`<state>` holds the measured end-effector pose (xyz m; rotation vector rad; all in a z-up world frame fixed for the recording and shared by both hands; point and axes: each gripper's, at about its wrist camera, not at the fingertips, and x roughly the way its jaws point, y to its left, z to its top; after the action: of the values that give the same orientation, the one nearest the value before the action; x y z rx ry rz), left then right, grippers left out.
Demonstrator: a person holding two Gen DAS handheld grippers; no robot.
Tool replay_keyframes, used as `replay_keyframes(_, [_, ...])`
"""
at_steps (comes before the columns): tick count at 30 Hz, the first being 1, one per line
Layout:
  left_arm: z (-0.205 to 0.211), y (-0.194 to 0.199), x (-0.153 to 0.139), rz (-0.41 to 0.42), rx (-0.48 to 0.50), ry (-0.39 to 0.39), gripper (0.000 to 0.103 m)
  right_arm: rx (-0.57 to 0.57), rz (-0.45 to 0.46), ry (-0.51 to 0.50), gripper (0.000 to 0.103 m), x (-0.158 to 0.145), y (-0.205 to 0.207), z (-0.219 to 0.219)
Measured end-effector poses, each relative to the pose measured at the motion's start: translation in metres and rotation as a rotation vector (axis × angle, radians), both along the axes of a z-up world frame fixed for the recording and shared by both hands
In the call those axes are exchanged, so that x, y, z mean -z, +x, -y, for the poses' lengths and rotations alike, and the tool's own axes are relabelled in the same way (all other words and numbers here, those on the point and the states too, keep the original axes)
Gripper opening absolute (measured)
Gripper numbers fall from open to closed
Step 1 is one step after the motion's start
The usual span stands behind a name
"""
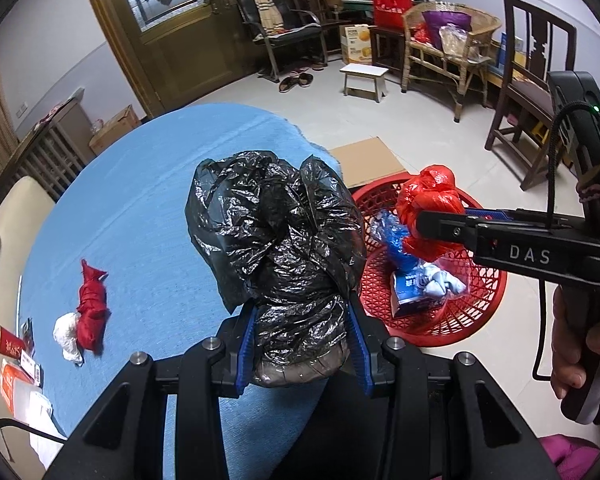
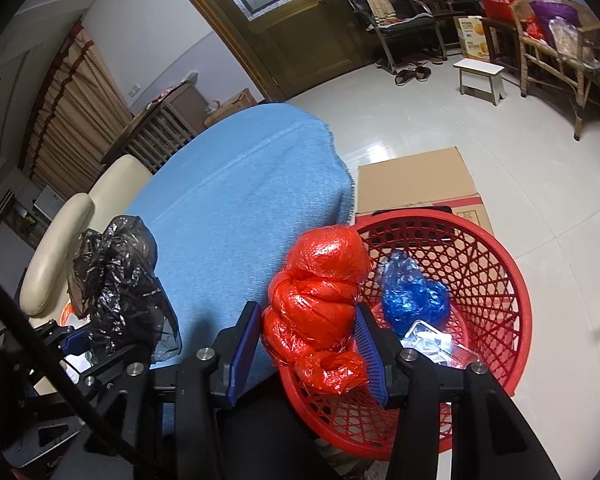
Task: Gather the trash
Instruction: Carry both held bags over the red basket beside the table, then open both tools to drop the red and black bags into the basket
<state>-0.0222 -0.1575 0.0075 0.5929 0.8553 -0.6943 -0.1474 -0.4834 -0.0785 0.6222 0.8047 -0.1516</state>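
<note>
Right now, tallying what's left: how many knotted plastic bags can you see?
4: a black bag in the left gripper, a red-orange bag in the right gripper, a blue bag in the red basket, a dark red bag on the blue cloth. The basket may hide more.

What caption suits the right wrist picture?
Right gripper holds a knotted red bag over the red basket.

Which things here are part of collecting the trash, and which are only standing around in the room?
Part of the job:
black bag in the left gripper
red bag in the right gripper
red basket, blue bag inside
red and white wads on the blue cloth

Only standing around:
white stool
wicker chair
slippers
</note>
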Motion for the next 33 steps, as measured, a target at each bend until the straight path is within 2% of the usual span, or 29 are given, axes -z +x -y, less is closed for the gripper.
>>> replay_keyframes(15, [0.009, 0.01, -0.003, -0.063, 0.087, 0.01, 0.042, 0.05, -0.022, -0.001, 0.05, 0.002, -0.015, 0.015])
replay_keyframes(23, [0.014, 0.012, 0.004, -0.15, 0.183, 0.021, 0.042, 0.109, -0.061, 0.003, 0.051, 0.01, -0.03, 0.036])
replay_keyframes(28, [0.02, 0.003, 0.005, -0.167, 0.238, 0.033, 0.042, 0.124, -0.077, 0.01, 0.051, 0.015, -0.035, 0.042])
replay_keyframes(33, [0.027, 0.005, 0.006, -0.201, 0.25, 0.017, 0.042, 0.128, -0.088, 0.019, 0.052, 0.02, -0.038, 0.044])
